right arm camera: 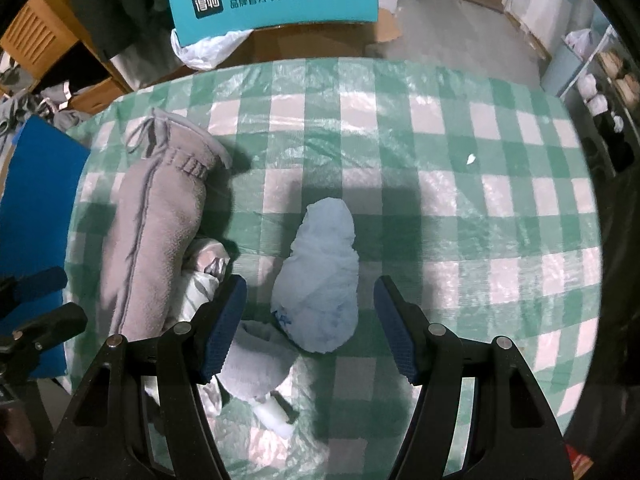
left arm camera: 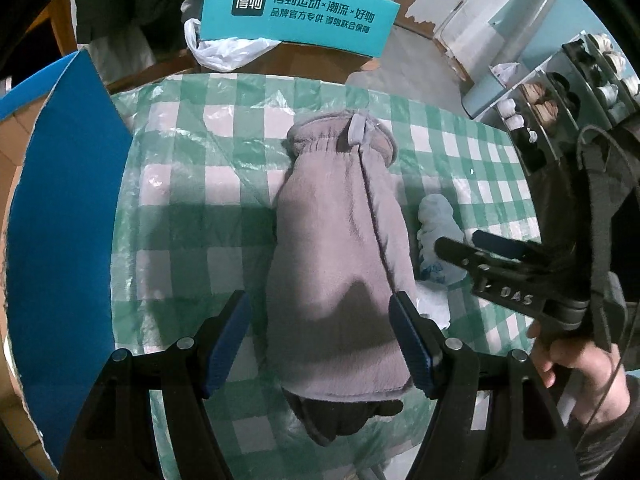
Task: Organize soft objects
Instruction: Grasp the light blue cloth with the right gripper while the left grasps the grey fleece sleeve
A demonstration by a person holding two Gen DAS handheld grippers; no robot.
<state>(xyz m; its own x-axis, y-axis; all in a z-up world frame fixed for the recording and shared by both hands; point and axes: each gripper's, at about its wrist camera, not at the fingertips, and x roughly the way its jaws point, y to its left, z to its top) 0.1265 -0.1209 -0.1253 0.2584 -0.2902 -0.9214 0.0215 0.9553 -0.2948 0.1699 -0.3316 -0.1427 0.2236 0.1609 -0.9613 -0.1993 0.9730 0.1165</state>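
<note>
A grey fleece glove [left arm camera: 336,248] lies lengthwise on the green-and-white checked tablecloth [left arm camera: 192,184], cuff at the far end. My left gripper [left arm camera: 320,344] points down over its near end and is open, the glove lying between the blue pads without being squeezed. To its right lies a crumpled pale-blue soft bundle [right arm camera: 320,276]. My right gripper [right arm camera: 310,328] hangs open astride it, pads apart from it. A second grey fluffy piece [right arm camera: 256,364] with a white tag sits under the right gripper's left finger. The glove [right arm camera: 156,232] also shows in the right wrist view, at the left.
A teal box [left arm camera: 296,12] with print stands beyond the table's far edge, a white plastic bag [left arm camera: 224,50] beside it. A blue board [left arm camera: 60,200] borders the table's left side. A shelf rack [left arm camera: 560,92] with small items is at the right. A hand [left arm camera: 580,364] holds the right gripper.
</note>
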